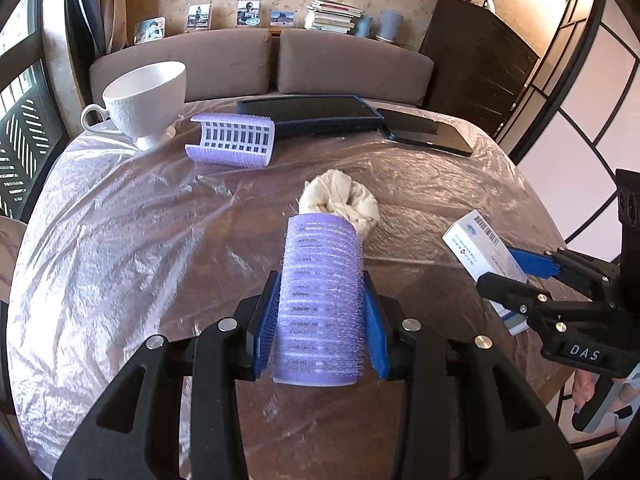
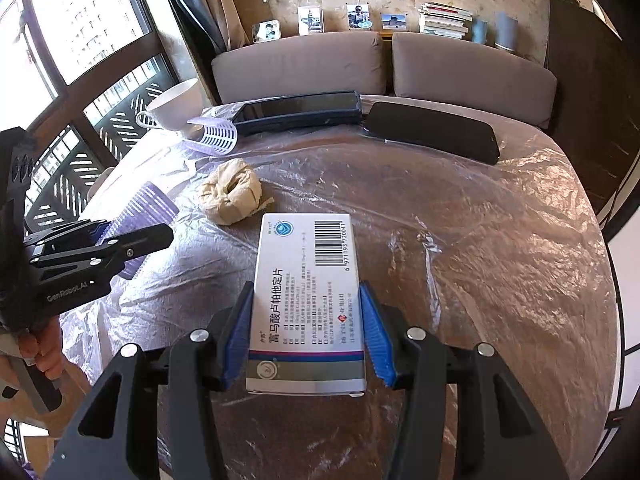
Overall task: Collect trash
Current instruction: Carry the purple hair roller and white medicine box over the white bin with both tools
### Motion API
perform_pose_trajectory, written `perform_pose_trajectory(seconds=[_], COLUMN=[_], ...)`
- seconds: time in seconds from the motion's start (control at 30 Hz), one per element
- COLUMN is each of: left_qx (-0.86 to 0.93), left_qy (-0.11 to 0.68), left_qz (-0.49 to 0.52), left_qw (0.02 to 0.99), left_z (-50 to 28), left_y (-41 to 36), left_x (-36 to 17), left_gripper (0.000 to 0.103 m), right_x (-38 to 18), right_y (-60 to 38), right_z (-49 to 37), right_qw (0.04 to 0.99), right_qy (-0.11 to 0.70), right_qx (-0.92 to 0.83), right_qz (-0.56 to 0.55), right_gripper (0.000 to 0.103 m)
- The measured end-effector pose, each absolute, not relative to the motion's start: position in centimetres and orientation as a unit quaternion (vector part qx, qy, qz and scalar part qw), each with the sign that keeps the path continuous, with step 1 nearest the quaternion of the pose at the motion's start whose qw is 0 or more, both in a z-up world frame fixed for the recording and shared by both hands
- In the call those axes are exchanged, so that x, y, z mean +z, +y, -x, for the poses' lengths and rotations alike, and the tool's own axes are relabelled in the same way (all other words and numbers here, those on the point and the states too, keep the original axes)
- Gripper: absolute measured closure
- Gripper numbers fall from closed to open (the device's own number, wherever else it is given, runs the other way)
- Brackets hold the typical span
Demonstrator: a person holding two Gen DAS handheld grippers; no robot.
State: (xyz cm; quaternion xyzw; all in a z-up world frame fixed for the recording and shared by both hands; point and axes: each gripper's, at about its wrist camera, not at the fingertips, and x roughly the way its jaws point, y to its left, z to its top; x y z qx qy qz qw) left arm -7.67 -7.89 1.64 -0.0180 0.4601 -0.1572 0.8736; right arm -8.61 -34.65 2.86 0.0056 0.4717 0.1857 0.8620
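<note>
Our left gripper (image 1: 322, 308) is clamped on a purple bristled cylindrical hair roller (image 1: 322, 292), held above the near edge of the round tabletop under clear plastic film (image 1: 120, 240). Our right gripper (image 2: 306, 334) is clamped on a white cardboard medicine box with a barcode (image 2: 306, 292), likewise held off the tabletop. Just beyond both lies a crumpled cream tissue wad (image 1: 344, 200), mid-table. Near the far left edge we see a purple slotted half-shell roller cover (image 1: 232, 140) beside a white ceramic cup (image 1: 148, 100). Along the far edge lie a dark tablet in a blue case (image 1: 308, 114) and a black phone (image 1: 428, 132).
</note>
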Motion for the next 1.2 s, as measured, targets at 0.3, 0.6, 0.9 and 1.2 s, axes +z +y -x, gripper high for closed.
perform_pose_trajectory(seconds=[0.3,0.6,0.9,1.2], left_qx=[-0.164,-0.169,-0.172,-0.173], left_qy=[0.464,0.463,0.462,0.465], left_qz=[0.017,0.014,0.003,0.002], left_qw=[0.871,0.870,0.870,0.868], left_z=[9.8,11.9,13.8,15.3], left_y=[-8.2,-8.6,-8.8,-8.7], left_x=[1.5,1.8,2.0,2.0], left_gripper=[0.063,0.063,0.063,0.063], right_x=[3.1,3.5,4.0,4.4], right_y=[-35.2,-35.5,-36.2,-36.5], right_z=[10.6,12.3,14.3,16.4], right_qw=[0.860,0.860,0.858,0.855], right_qy=[0.474,0.471,0.473,0.473], right_qx=[0.190,0.198,0.202,0.214], right_qz=[-0.006,-0.009,-0.003,0.008], right_gripper=[0.053,0.053,0.053,0.053])
